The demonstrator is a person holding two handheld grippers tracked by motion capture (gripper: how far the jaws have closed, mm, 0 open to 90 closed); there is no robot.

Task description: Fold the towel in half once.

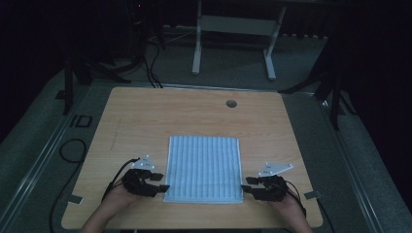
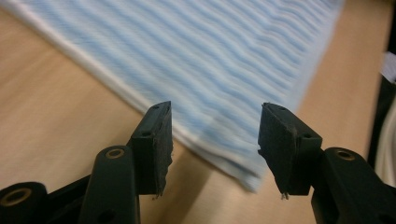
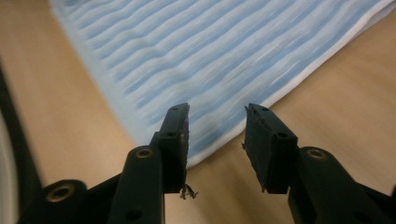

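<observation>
Left gripper point(image 1: 163, 182): jaws apart, nothing held, at the cloth's near left corner.
Right gripper point(image 1: 246, 184): jaws apart, nothing held, at the near right corner.
Striped cloth point(image 1: 204, 167): folded, flat on the table point(image 1: 145, 111), between both grippers.

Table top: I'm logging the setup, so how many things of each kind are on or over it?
Blue-and-white striped cloth: 1
Hand-held grippers: 2, the left gripper and the right gripper
Total: 3
</observation>
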